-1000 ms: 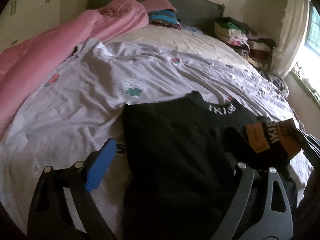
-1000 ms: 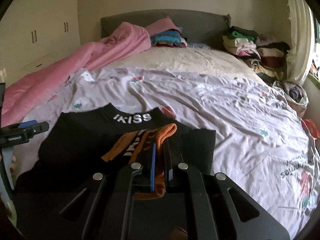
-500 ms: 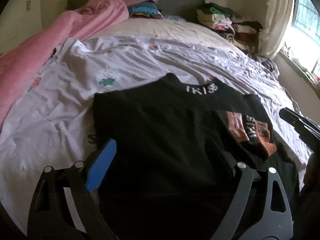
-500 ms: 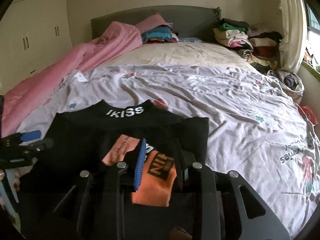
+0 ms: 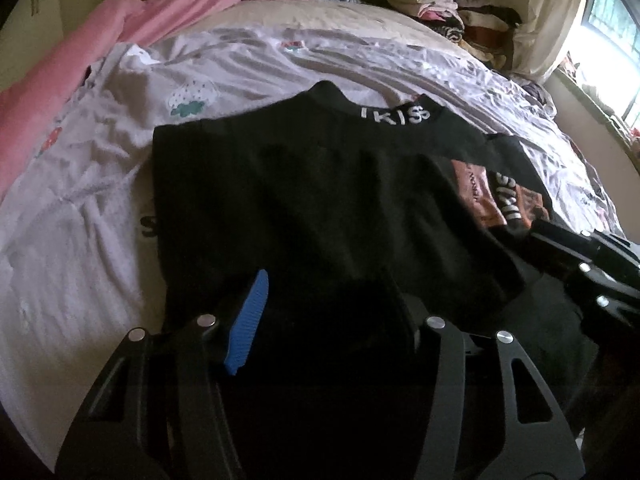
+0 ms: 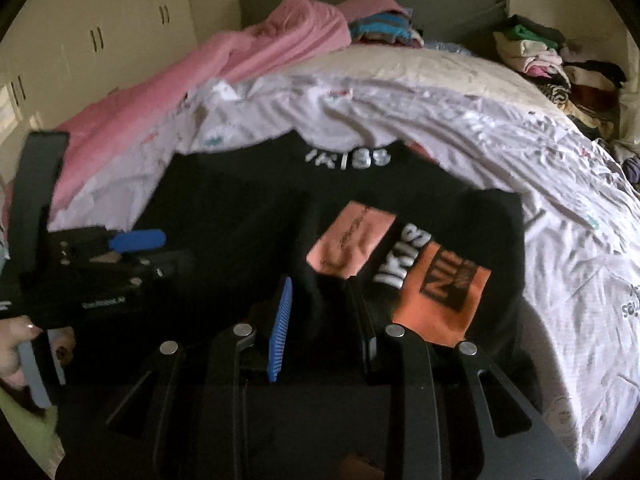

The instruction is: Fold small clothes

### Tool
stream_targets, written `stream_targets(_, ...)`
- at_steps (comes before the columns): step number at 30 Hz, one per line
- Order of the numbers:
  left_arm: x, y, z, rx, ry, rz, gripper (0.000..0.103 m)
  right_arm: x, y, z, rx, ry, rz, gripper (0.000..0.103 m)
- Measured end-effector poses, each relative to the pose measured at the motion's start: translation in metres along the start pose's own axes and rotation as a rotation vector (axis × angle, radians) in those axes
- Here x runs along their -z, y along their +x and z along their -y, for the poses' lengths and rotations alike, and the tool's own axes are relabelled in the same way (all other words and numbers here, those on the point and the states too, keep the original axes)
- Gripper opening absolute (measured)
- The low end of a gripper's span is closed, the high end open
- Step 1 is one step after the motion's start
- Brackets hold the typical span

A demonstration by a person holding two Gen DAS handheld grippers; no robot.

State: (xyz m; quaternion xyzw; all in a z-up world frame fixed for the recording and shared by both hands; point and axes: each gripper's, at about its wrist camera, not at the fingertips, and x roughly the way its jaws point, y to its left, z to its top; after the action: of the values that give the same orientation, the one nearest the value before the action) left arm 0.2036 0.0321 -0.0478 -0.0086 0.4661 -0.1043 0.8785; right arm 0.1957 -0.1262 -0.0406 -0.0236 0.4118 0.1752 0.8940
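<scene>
Left gripper [image 5: 324, 312], jaws closing to half-wide, apparently unclamped, straddled the black shirt's [image 5: 320, 200] lower-centre hem; right gripper [image 6: 320, 312], narrowly parted, empty, over the orange-patched sleeve [image 6: 436, 292].

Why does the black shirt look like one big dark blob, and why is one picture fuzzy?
Left wrist view: bright window glare leaves the black shirt shadowy. Right wrist view: blurred, so the collar lettering smears; the bed bends from the fisheye.

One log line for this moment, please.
black shirt flat on bedsheet | orange-patch sleeve folded onto it | right gripper: just opening, sleeve loose between | left gripper: just closing over hem, grip unclear
</scene>
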Motion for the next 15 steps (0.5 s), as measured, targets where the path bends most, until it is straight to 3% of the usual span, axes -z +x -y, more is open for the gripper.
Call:
stream_targets(3,0.001,0.0,0.002,-0.011,0.014,0.0,0.047,0.008,0.014,0.009,0.042,0.015,-0.057,0.025)
stream_targets(6,0.003,0.0,0.001,0.005,0.002,-0.004,0.047,0.015,0.02,0.018,0.028,0.049,-0.078,0.021)
stream_targets(12,0.003,-0.003,0.0,0.008,-0.003,0.0,0.047,0.015,0.013,0.008,0.068,0.022,-0.047,0.025)
stream_targets(15,0.003,-0.007,0.0,0.017,-0.01,0.004,0.047,0.014,0.003,0.007,0.057,0.036,-0.012,0.031)
